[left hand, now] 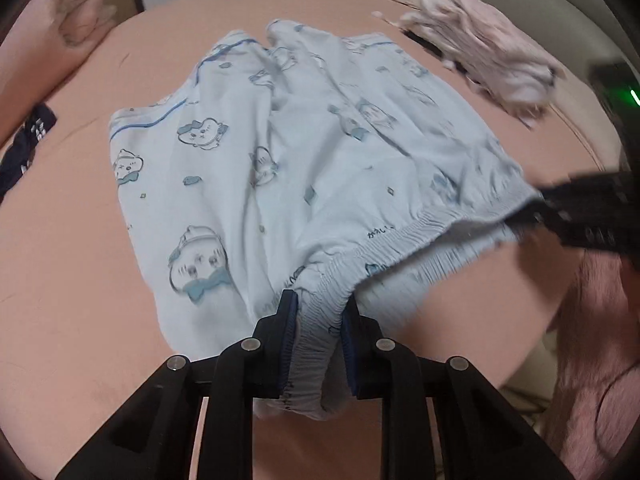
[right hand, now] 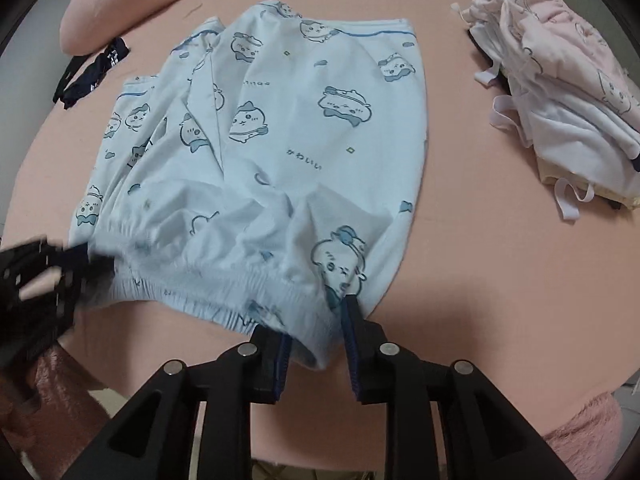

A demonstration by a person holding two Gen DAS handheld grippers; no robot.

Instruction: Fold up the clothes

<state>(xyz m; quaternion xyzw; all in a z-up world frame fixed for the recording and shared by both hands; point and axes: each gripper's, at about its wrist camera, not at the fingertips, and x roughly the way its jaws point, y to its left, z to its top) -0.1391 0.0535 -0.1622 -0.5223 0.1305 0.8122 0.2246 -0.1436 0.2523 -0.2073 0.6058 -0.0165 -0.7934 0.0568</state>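
The light-blue printed shorts lie spread, unfolded, on the pink bed. The left hand-held gripper clamps the waistband; the right hand-held gripper stands parted around it. A folded pile waits beside.

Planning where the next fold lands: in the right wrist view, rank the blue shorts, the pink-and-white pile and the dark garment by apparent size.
1. blue shorts, largest by far.
2. pink-and-white pile, partly cut off by the frame edge.
3. dark garment, smallest; it lies farther away, so may look undersized.
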